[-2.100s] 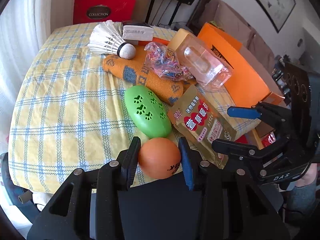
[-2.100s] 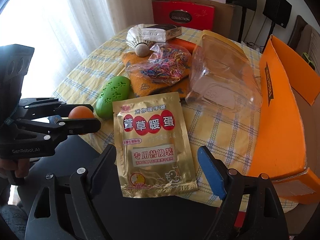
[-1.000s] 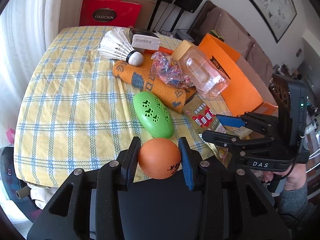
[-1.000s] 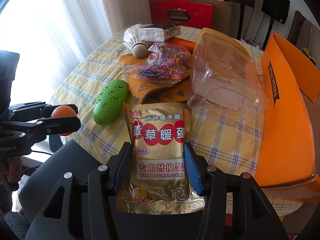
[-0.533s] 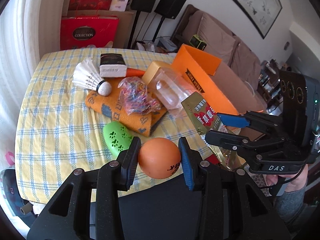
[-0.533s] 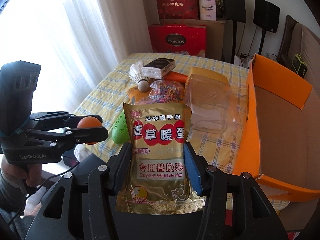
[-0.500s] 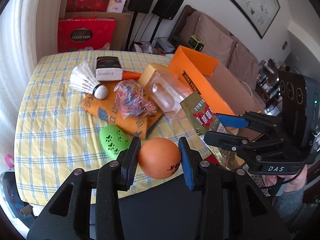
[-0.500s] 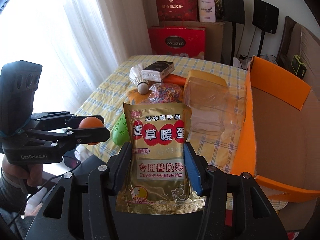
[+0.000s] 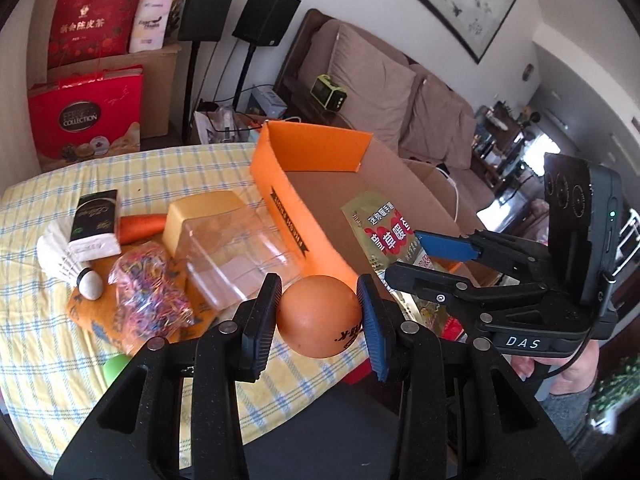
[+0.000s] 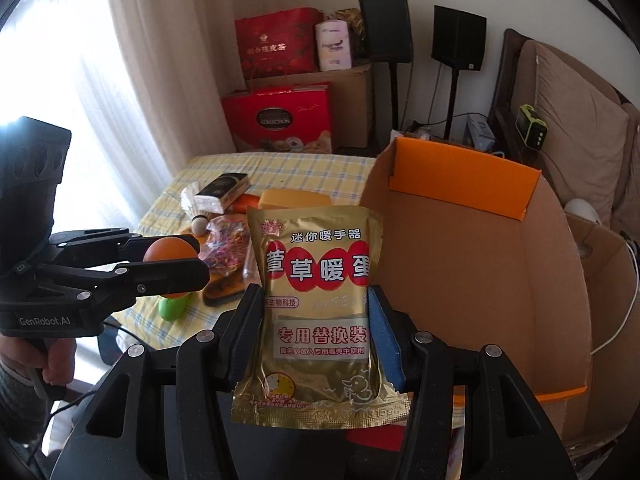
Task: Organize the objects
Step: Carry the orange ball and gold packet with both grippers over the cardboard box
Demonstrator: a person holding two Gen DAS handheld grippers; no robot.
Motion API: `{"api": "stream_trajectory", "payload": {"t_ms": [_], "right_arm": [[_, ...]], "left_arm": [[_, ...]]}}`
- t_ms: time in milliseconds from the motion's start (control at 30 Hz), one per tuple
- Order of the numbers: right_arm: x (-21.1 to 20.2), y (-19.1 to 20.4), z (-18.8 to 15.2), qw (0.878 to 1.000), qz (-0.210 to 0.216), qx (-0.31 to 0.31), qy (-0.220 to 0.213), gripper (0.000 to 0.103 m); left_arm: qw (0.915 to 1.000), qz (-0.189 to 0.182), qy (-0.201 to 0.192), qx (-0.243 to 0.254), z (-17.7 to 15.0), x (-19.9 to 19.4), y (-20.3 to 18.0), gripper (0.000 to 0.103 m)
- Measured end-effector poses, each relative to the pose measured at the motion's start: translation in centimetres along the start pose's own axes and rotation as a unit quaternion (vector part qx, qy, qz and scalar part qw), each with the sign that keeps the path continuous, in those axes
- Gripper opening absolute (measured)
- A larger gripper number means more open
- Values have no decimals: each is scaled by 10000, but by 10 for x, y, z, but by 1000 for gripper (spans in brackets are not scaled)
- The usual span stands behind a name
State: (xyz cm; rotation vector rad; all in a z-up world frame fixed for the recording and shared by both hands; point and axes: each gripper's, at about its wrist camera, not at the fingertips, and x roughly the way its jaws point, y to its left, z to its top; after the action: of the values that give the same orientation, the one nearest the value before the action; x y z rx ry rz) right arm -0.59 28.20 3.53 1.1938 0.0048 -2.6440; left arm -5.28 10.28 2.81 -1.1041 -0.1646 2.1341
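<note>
My left gripper [image 9: 319, 322] is shut on an orange ball [image 9: 319, 316] and holds it in the air above the table's near edge; it also shows in the right wrist view [image 10: 172, 258]. My right gripper [image 10: 316, 328] is shut on a gold foil packet [image 10: 318, 300] with red Chinese lettering, held upright in the air. In the left wrist view the packet [image 9: 384, 232] hangs at the open orange cardboard box [image 9: 304, 216]. The box [image 10: 480, 280] lies to the right of the table and looks empty inside.
On the yellow checked tablecloth [image 9: 48, 352] lie a clear plastic container [image 9: 236, 256], a bag of coloured rubber bands [image 9: 148, 284], a shuttlecock [image 9: 64, 260], a black-and-white box [image 9: 96, 220], a carrot [image 9: 140, 226], a yellow block [image 9: 204, 212], an orange towel and a green oval toy [image 9: 114, 366]. A sofa stands behind.
My right gripper shut on the gold packet and lifted it off the table toward the orange box. Both grippers rose and turned right; the left still holds the ball.
</note>
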Motion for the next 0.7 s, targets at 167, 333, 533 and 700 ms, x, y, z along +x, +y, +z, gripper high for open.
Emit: {"api": "stream_trajectory", "payload": {"t_ms": [167, 333, 533, 700], "right_arm": [[-4, -43, 5, 9990, -306, 337, -30, 54], [-3, -89, 6, 9959, -566, 702, 10, 54], [11, -132, 1, 9911, -852, 996, 214, 54], [29, -151, -10, 9868, -1160, 1030, 462, 54]], "left_arm": [[9997, -206, 149, 60, 25, 32, -17, 36], [9990, -249, 259, 256, 44, 62, -41, 36], [9975, -255, 493, 425, 50, 100, -67, 36], [9961, -229, 717, 460, 46, 129, -79, 36]]}}
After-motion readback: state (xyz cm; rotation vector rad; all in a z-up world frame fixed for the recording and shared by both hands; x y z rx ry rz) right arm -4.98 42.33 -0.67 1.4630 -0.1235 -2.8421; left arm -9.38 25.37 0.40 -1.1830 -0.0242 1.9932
